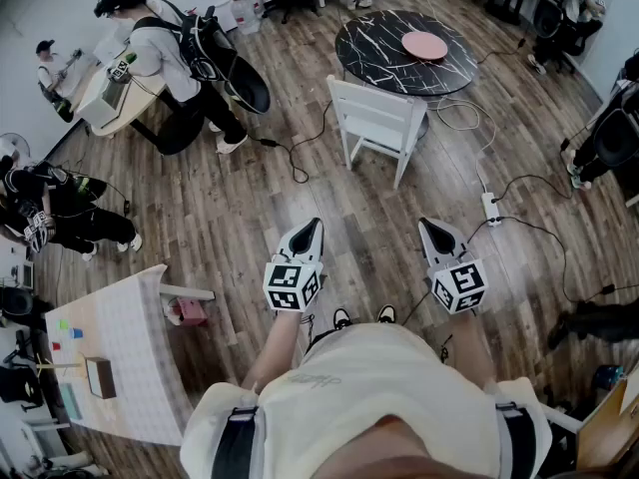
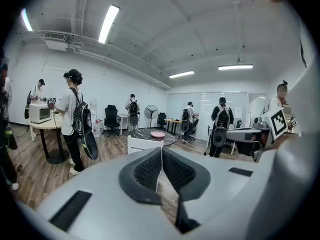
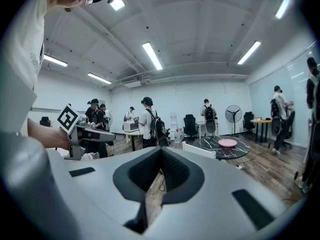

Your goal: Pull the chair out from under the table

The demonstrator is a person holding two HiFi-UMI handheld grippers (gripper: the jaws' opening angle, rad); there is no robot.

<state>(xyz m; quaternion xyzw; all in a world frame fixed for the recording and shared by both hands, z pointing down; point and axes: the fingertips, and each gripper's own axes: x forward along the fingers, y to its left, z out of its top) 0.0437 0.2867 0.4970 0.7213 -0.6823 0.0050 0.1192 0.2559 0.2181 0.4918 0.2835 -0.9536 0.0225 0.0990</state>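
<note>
A person stands on the wooden floor (image 1: 250, 208) of a busy workroom with a claw in each hand, both held out ahead, roughly level and side by side. The left claw (image 1: 312, 228) has its jaws pressed together with nothing between them, and the right claw (image 1: 427, 228) is likewise closed and empty; each claw's own camera shows the ribbed pads meeting at the tip. The white chair (image 1: 377, 118) stands well ahead of both claws and untouched, its slatted back toward the person and its seat pushed in at the rim of the round black marble-patterned bench (image 1: 384, 53). A pink plate (image 1: 424, 44) lies on the bench. A white power strip (image 1: 490, 208) and trailing cables lie on the floor to the right of the chair.
</note>
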